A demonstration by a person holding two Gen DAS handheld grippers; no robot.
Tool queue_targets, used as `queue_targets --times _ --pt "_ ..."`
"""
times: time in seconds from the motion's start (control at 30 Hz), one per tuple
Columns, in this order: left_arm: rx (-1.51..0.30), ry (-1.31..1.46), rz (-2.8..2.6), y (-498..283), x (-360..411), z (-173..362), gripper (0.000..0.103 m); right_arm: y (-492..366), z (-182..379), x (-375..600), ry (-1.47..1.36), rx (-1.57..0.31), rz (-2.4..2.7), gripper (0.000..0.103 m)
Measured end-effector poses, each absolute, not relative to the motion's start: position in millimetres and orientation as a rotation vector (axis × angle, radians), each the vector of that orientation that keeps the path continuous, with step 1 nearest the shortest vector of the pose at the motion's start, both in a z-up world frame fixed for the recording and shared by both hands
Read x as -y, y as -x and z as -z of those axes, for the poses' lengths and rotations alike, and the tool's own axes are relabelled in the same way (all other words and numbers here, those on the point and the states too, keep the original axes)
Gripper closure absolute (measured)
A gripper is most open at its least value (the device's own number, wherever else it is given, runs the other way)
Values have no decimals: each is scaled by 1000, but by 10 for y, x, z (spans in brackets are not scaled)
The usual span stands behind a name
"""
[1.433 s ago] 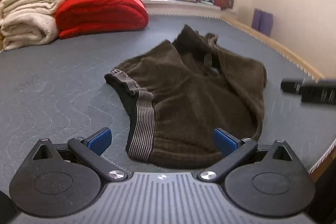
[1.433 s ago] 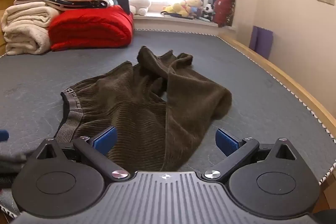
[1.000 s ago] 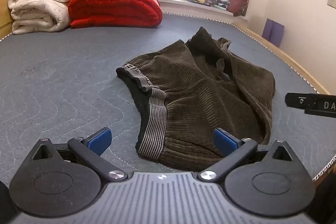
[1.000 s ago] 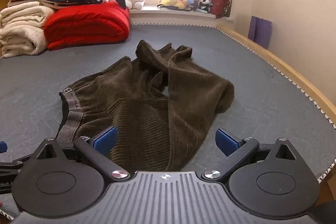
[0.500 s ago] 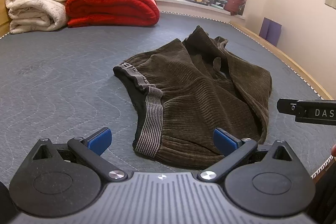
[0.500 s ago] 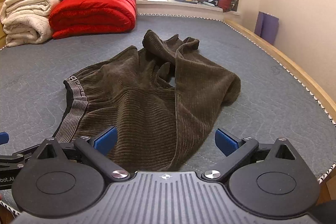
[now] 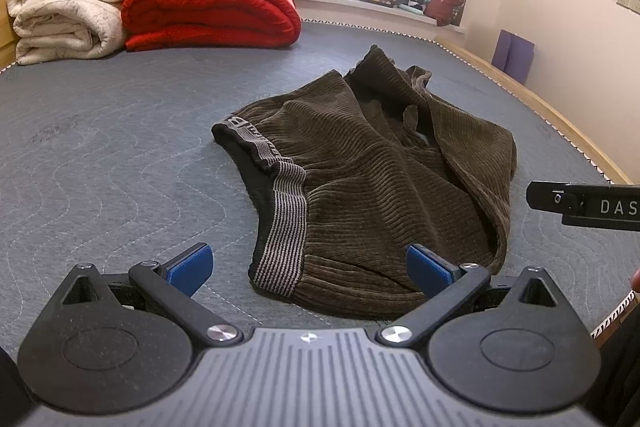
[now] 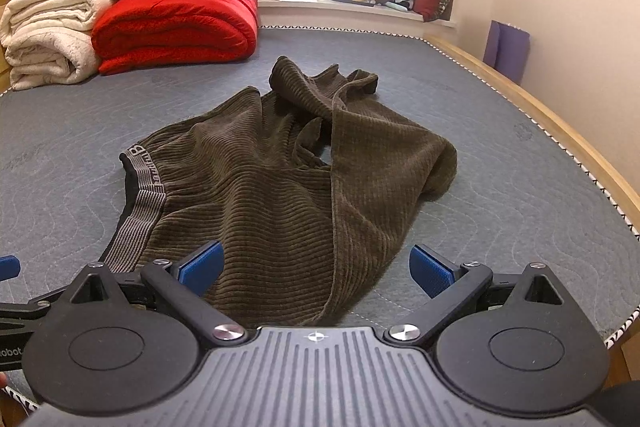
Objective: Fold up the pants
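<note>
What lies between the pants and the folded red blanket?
Only bare quilted mattress separates the pants from the red blanket, clearest in the right wrist view.

Against the earlier views, both open grippers sit a little closer to the pants [image 7: 372,187], which fill more of each view, while the right gripper [image 7: 584,205] reaches further in beside the pants' right edge in the left wrist view.

"DAS" | right hand-held gripper [image 7: 588,205] || "obot" | left hand-held gripper [image 8: 12,351] || waistband lettering unreadable
</note>
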State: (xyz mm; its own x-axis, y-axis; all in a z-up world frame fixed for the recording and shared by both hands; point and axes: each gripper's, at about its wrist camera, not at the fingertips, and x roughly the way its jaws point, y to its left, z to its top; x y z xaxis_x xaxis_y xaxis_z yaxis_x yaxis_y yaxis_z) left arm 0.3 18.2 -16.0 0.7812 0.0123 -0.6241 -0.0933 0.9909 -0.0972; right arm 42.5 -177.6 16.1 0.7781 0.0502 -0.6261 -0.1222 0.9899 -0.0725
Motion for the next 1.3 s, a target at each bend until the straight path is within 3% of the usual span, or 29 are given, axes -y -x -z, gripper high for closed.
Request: queue_targets --times 1.3 --pt "-676 126 -53 9 -188 175 0 -407 -152 1754 111 -675 -102 6"
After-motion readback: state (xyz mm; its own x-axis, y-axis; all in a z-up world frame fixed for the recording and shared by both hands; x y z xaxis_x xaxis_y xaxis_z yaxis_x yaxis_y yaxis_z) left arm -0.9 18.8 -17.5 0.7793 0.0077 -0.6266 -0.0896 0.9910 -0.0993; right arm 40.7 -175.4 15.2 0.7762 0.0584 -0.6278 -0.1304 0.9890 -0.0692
